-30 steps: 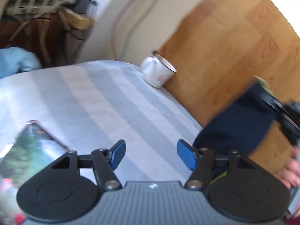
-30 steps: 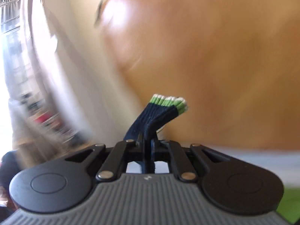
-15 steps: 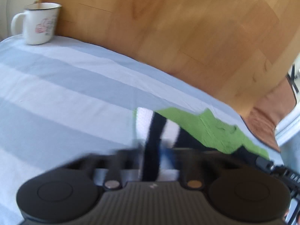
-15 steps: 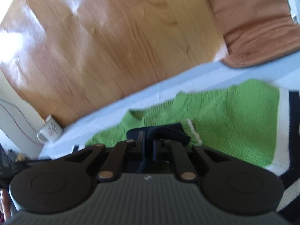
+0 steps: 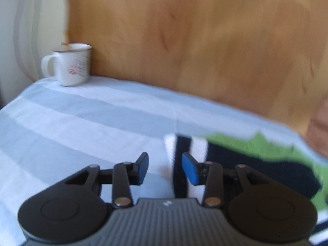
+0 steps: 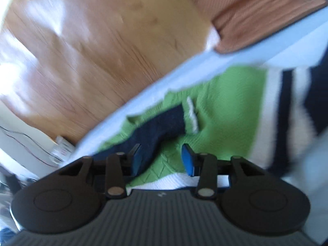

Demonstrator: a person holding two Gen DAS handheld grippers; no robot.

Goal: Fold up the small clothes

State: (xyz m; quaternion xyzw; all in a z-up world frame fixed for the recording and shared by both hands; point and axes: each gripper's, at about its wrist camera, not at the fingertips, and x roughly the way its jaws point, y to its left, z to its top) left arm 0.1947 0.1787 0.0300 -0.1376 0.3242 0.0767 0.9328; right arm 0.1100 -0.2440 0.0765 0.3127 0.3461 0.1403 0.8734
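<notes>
My left jaws (image 5: 165, 169) are opening. The blue pads stand apart and do not press on anything. The striped end of the little sweater (image 5: 242, 155) lies under them, close to the right pad. Its white and dark blue stripes run away from me, toward the wooden headboard (image 5: 194, 41). The green part of the sweater stretches off to the right, so its long side runs across the bed.

My right jaws (image 6: 162, 157) are opening too. The dark blue sleeve (image 6: 162, 126) lies between the pads, close to the left one, and I see no pad pressing on it. The sleeve is folded over the green sweater (image 6: 229, 110). It points up and to the right, and its cuff has a thin green and white edge. The sweater's striped hem is on the right side in this view.

The sweater lies flat on a bed sheet (image 5: 71, 123) with pale blue and white stripes. A white mug (image 5: 70, 66) stands at the far left, by the headboard. It has pink marks and small writing, too blurry to read. A brown cushion (image 6: 252, 10) lies at the far end of the bed.
</notes>
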